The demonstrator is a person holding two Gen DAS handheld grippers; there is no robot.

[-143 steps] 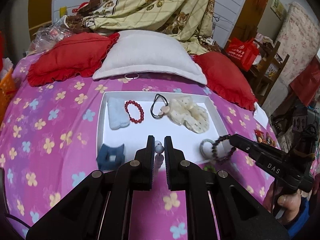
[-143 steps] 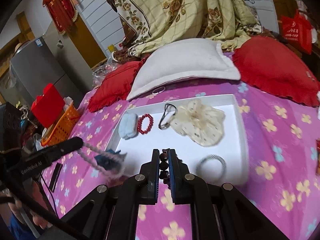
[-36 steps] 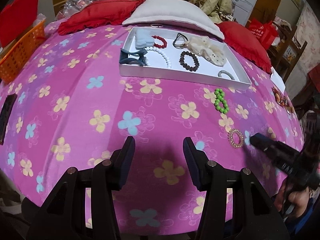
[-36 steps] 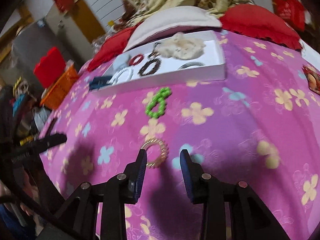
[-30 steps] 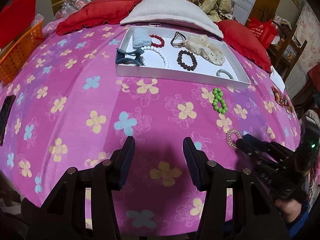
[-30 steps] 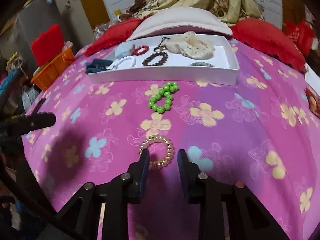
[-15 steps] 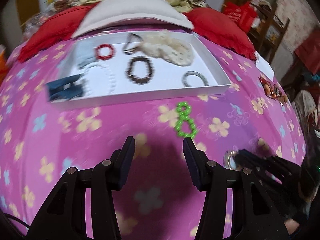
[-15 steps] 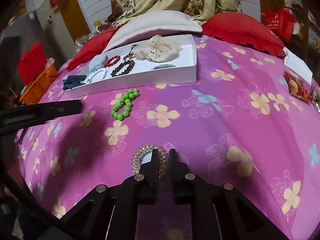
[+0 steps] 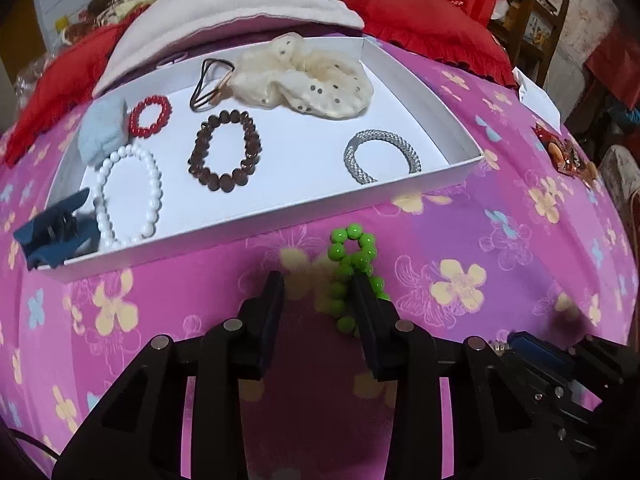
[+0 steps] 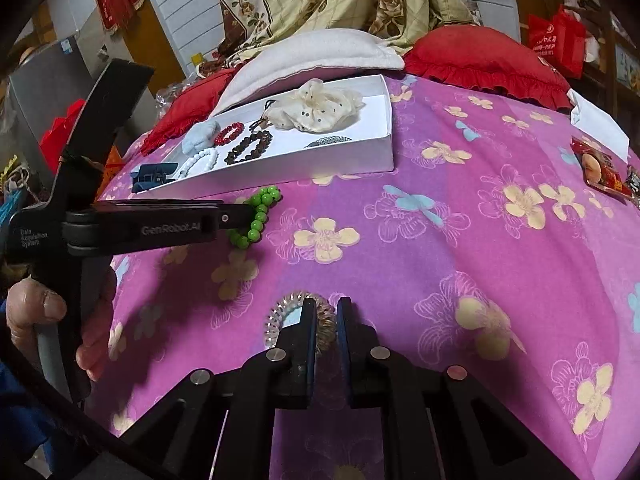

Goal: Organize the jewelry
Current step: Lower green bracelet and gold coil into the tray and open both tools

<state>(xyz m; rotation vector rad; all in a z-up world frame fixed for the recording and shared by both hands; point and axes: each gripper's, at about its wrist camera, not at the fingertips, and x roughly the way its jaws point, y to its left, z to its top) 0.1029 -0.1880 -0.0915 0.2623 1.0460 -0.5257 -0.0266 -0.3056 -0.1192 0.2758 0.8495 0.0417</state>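
A white tray [image 9: 400,65] on the pink flowered bedspread holds a white pearl bracelet [image 9: 128,196], a brown bead bracelet [image 9: 226,150], a red bead bracelet [image 9: 151,116], a silver bangle [image 9: 382,156], a cream scrunchie [image 9: 308,76], a black hair tie [image 9: 212,80] and a blue claw clip [image 9: 52,228]. A green bead bracelet [image 9: 352,276] lies just in front of the tray. My left gripper [image 9: 318,292] is open, its jaws astride the green beads. My right gripper [image 10: 323,320] is shut on a clear spiral hair tie [image 10: 280,316] lying on the bedspread.
A white pillow [image 9: 224,12] and red cushions [image 9: 432,24] lie behind the tray. Snack packets [image 10: 600,168] and a white paper [image 10: 596,120] lie at the right edge of the bed. The left gripper's body [image 10: 160,226] crosses the right wrist view.
My left gripper has moved forward and right until its open jaws straddle the green beads. My right gripper has closed on the spiral hair tie.
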